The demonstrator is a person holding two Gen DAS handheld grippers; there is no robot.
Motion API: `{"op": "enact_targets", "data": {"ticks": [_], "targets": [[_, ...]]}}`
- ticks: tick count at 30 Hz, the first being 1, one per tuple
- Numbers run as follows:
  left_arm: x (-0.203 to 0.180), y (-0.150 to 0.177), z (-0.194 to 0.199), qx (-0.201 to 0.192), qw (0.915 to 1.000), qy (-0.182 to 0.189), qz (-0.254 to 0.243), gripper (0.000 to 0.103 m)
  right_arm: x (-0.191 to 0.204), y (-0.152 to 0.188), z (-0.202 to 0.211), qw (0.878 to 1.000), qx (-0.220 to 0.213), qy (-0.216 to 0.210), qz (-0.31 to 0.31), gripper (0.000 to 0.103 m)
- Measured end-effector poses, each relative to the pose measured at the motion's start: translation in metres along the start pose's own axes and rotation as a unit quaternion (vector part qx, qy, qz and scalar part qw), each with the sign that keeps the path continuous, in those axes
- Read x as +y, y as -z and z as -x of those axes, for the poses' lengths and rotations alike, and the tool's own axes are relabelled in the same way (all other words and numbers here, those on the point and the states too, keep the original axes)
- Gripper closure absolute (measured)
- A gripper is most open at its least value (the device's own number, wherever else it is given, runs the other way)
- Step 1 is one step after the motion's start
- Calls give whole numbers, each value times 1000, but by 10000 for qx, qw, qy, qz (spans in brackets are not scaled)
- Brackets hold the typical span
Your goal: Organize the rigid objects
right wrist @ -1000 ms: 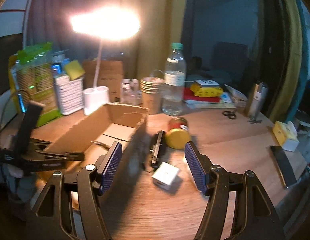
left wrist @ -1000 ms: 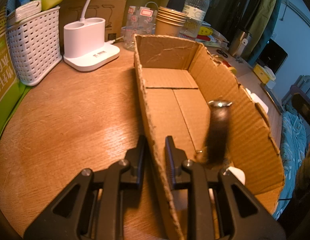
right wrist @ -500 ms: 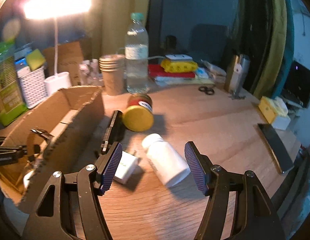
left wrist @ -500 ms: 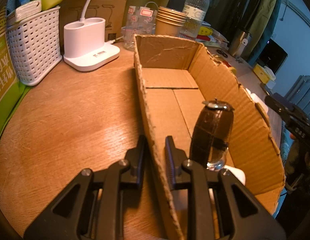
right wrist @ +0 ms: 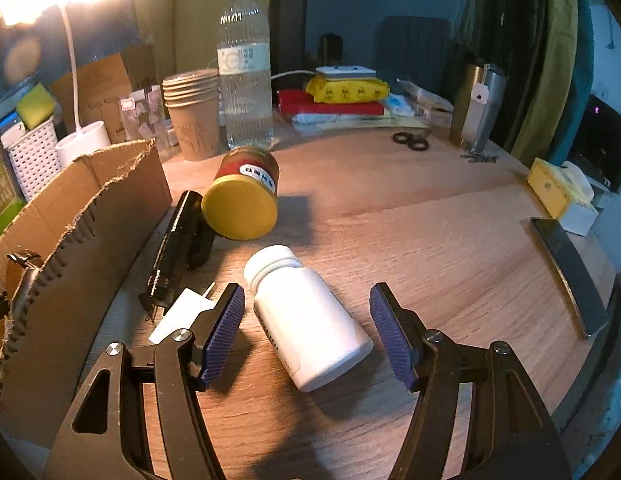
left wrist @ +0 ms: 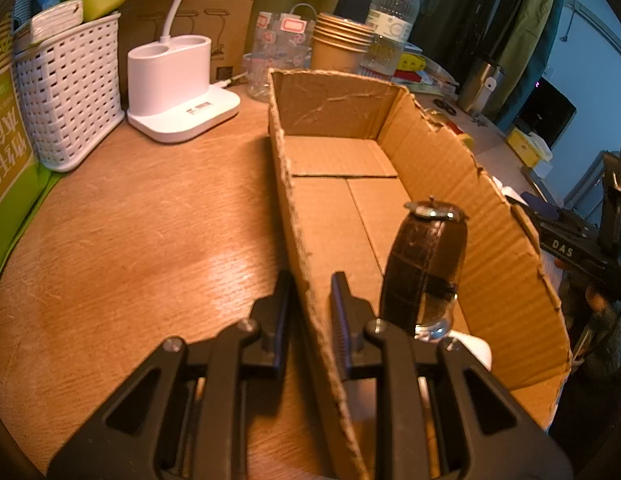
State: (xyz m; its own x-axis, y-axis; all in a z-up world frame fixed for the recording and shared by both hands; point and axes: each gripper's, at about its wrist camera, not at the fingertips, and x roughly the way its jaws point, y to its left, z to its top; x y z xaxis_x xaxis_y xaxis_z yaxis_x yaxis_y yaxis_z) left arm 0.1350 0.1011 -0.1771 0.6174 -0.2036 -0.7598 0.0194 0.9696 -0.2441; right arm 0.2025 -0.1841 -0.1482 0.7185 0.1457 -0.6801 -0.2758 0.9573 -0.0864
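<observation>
My left gripper (left wrist: 312,314) is shut on the near left wall of the open cardboard box (left wrist: 334,100). A dark brown leather-strap watch (left wrist: 426,268) stands on edge inside the box near that corner, with a white object (left wrist: 472,350) partly hidden behind it. My right gripper (right wrist: 306,296) is open and low over the table, outside the box. A white pill bottle (right wrist: 310,320) lies on its side between the blue pads (right wrist: 224,332) with a gap on each side. A jar with a yellow lid (right wrist: 240,208), a black bar-shaped object (right wrist: 172,252) and a white plug (right wrist: 182,314) lie beside the box wall (right wrist: 70,248).
A water bottle (right wrist: 244,72), stacked paper cups (right wrist: 192,116), a white lamp base (left wrist: 178,84) and a white basket (left wrist: 66,92) stand at the back. Scissors (right wrist: 410,142), a metal flask (right wrist: 476,112), a yellow tissue box (right wrist: 550,188) and a dark slab (right wrist: 566,272) lie right.
The watch was blurred in motion inside the box and now stands still. My right gripper swung right and down from facing the box to straddling the white bottle. The left gripper stayed put.
</observation>
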Motion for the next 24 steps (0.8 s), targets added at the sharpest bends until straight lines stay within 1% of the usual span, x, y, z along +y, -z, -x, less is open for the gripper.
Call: {"op": "enact_targets", "data": {"ticks": [5,6,8,10,13,16,24], "targets": [[0,0,0,-1,10000,3,3,82,-2,-1,-8,9999,157,17,-30,35],[0,0,0,0,10000,3,4,82,-2,-1,-9,9998,184,15,-29,36],[0,0,0,0,10000,4,3,82,-1,-1,-10,9998,210,28,-3,41],[0,0,0,0,10000,4,4,82,0,-1,-11,9997,222,43,30,43],[0,0,0,0,10000,5,3,82,1,-1,-10,9998,195,55,35,48],[0,0,0,0,10000,5,2,82,0,0,-9,9998,162,62,15,52],[0,0,0,-1,10000,5,1,82,1,-1,1,10000,2,49,34,56]]}}
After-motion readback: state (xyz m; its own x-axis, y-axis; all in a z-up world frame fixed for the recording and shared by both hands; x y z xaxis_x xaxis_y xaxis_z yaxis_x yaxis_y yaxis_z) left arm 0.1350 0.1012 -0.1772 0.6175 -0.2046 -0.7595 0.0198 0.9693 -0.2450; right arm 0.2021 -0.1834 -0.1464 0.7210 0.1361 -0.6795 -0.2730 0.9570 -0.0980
